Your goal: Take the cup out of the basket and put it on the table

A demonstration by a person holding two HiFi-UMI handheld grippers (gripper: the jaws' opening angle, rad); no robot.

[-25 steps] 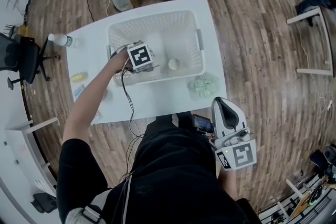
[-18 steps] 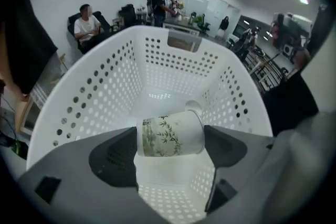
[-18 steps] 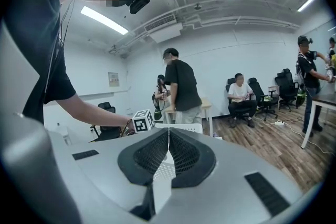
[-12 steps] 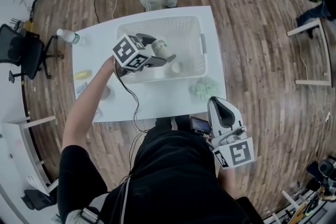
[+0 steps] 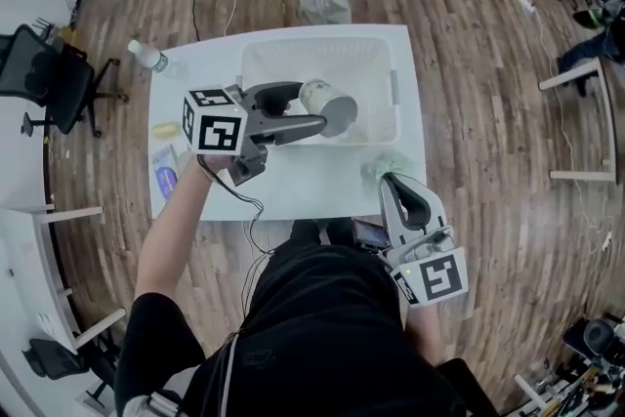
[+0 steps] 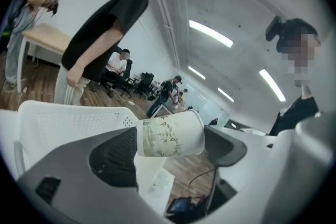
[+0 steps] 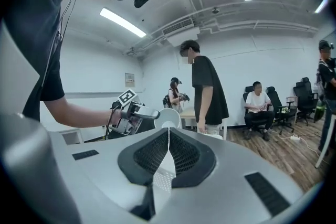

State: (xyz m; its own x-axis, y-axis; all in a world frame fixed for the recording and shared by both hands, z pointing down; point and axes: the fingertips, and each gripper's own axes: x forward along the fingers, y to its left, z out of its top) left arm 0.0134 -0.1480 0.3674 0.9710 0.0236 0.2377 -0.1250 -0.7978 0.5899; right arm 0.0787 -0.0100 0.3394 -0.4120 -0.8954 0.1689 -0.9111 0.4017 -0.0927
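Now the left gripper (image 5: 311,108), clamped on the tilted paper cup (image 5: 335,109) above the basket (image 5: 371,54), should turn it upright and lower it gently onto the table (image 5: 293,183).

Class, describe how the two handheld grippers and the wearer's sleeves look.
Left gripper and right gripper: grey rounded shells, dark perforated pads, each with a white cube bearing black square markers. A black cable trails from the left one. Short black sleeve.

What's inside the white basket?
Only bare basket floor shows. The cup, held in the left claw, hangs over the middle and hides whatever lies beneath it.
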